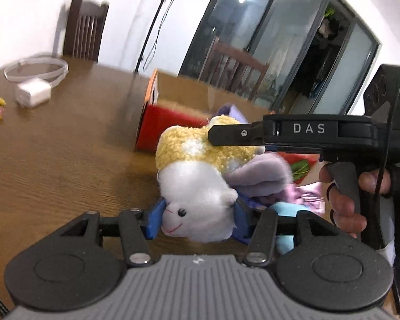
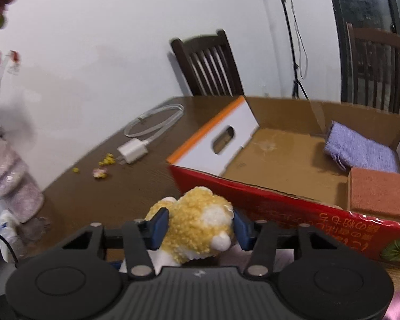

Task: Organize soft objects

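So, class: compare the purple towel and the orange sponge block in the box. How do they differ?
The purple towel is folded, fluffy cloth; the orange sponge block is a squared slab. The towel lies farther back in the cardboard box, the sponge block nearer the front wall. Both rest inside at the right end.

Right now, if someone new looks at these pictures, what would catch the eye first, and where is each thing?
First, the plush sheep, yellow and white, held from both ends: the left tool closes on its white head, and the right tool grips its yellow woolly back. Just behind it stands the open red cardboard box on the wooden table. A folded purple towel and an orange-brown sponge block lie inside the box, at its right end.
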`<action>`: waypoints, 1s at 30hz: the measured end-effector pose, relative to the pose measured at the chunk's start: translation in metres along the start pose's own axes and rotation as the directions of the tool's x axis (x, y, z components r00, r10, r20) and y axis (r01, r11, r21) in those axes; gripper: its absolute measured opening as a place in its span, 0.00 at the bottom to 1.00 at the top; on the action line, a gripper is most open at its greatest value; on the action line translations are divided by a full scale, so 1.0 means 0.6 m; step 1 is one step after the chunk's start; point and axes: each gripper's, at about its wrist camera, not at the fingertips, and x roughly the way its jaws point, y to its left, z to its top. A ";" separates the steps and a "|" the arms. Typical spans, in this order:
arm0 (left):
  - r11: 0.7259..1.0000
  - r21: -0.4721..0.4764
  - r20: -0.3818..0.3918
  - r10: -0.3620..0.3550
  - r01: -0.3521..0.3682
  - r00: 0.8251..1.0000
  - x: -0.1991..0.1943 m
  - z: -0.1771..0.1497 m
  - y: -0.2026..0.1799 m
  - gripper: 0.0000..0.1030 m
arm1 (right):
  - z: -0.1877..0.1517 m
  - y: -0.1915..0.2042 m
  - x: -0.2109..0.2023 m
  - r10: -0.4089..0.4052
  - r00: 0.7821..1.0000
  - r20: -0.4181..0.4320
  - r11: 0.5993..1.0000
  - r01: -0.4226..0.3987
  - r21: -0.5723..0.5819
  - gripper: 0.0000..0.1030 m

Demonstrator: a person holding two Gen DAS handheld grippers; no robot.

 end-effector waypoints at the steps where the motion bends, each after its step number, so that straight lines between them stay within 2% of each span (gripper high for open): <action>1: 1.000 0.024 0.024 0.002 -0.003 1.000 -0.027 -0.005 -0.015 0.52 | -0.003 0.013 -0.023 0.009 1.000 0.022 1.000 -0.009 -0.018 0.49; 4: 0.997 0.074 0.064 -0.031 0.027 0.997 -0.090 -0.021 -0.050 0.52 | -0.023 0.053 -0.108 0.030 0.995 0.096 0.997 -0.024 -0.068 0.49; 7: 0.988 0.130 0.063 -0.093 0.085 0.994 -0.139 -0.060 -0.082 0.52 | -0.066 0.072 -0.194 0.040 0.990 0.135 0.996 -0.030 -0.078 0.49; 12: 0.963 0.218 -0.009 -0.162 0.160 0.987 -0.166 -0.144 -0.125 0.52 | -0.181 0.062 -0.288 0.007 0.992 0.128 1.000 -0.003 -0.024 0.49; 17: 0.941 0.271 -0.069 -0.190 0.202 0.979 -0.174 -0.209 -0.156 0.54 | -0.290 0.038 -0.336 -0.039 0.993 0.114 0.996 0.029 0.086 0.49; 19: 0.935 0.298 -0.068 -0.179 0.191 0.981 -0.176 -0.219 -0.160 0.57 | -0.322 0.038 -0.350 -0.048 0.991 0.122 0.993 0.035 0.112 0.48; 23: 0.949 0.303 -0.001 -0.094 0.090 0.996 -0.194 -0.225 -0.151 0.59 | -0.371 0.048 -0.376 -0.040 0.990 0.133 0.989 0.020 0.147 0.47; 27: 0.963 0.252 0.025 -0.103 0.093 0.994 -0.225 -0.225 -0.132 0.66 | -0.380 0.066 -0.405 -0.073 0.981 0.182 0.993 0.054 0.104 0.49; 30: 0.963 0.241 0.029 -0.131 0.121 0.991 -0.236 -0.227 -0.135 0.69 | -0.375 0.069 -0.415 -0.078 0.976 0.202 0.993 0.059 0.098 0.55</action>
